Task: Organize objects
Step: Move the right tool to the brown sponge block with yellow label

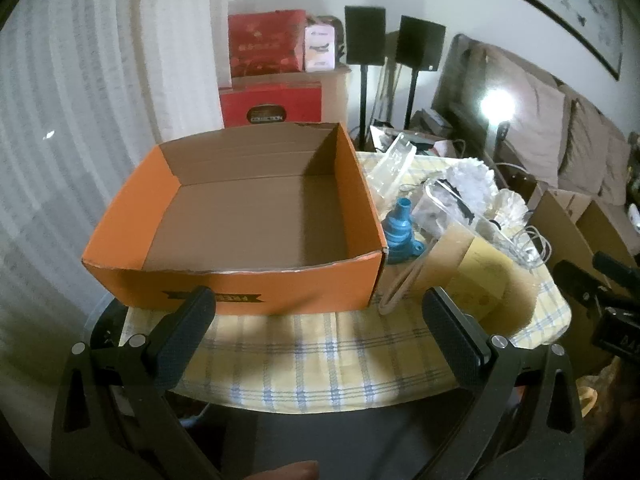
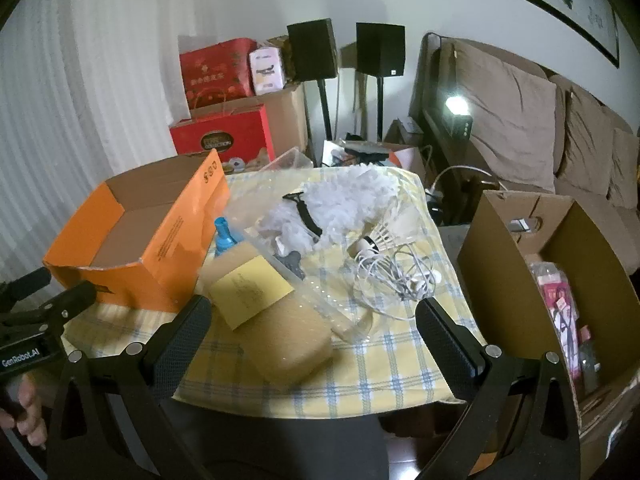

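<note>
My left tool (image 1: 318,316) and right tool (image 2: 312,320) are matte black, with textured pads, silver screws, white "GenRobot.AI" lettering.

Dim, fisheye-warped, glare from lamp (image 1: 496,104).

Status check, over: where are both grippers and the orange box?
Left gripper open, empty, facing orange box. Right gripper open, empty, over tan pouch. Box empty. Clutter beside it: blue fitting, white cable.

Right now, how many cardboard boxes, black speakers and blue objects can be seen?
Open cardboard boxes: 2, the orange box and the brown box
Black speakers on stands: 2
Blue objects: 1
Total: 5
</note>
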The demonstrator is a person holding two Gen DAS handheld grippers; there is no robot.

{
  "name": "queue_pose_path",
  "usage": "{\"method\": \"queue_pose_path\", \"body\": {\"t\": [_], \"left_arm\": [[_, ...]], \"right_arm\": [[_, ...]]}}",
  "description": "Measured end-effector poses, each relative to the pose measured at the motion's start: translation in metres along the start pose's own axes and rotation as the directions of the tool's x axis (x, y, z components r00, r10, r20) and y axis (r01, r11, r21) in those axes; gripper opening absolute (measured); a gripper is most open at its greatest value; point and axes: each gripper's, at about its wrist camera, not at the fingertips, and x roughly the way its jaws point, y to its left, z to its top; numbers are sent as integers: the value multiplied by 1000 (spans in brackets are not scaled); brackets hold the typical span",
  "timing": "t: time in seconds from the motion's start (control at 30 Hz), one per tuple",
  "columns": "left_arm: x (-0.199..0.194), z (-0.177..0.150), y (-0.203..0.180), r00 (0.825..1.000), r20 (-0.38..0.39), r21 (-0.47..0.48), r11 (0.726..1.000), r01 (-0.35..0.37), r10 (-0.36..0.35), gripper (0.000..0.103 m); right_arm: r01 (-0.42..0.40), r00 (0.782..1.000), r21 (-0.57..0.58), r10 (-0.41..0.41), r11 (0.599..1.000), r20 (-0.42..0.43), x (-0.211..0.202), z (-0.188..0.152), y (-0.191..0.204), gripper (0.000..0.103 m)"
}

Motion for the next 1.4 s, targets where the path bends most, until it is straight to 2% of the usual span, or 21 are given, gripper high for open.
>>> {"method": "queue_pose_path", "body": {"t": [0.27,0.43,0.6,0.77,0.87,0.93,1.13,1.27,1.4], "left_arm": [[5,1,-6,1000,-5,16,1000,2,-2,103],[13,0,-8,992,-31,5,993,120,-119,103],[30,-3,-15,972,-88,-5,976,219,-219,99],[39,-4,-26,964,-95,4,968,251,-250,99],[44,-7,-35,948,-121,14,954,299,-295,99],[50,-7,-40,937,-146,7,947,322,-318,99],[65,-8,-47,919,-182,-27,936,351,-350,99],[69,-8,-43,913,-190,-51,932,358,-361,99],[71,-10,-33,909,-193,-76,929,362,-370,99]], "right_arm": [[9,1000,2,-9,1000,6,-1,0,-3,103],[9,1000,1,-9,1000,7,-1,0,-3,103],[22,1000,28,-23,999,11,1,3,-19,103],[36,999,57,-36,998,3,9,3,-42,103],[39,999,69,-38,997,-8,14,1,-52,103],[22,1000,73,-22,997,-13,17,-2,-55,103],[-55,998,42,56,998,-25,21,-12,-48,103],[-113,993,-1,113,994,-44,27,-17,-33,102],[-185,981,-17,183,983,-65,37,-19,-24,95]]}}
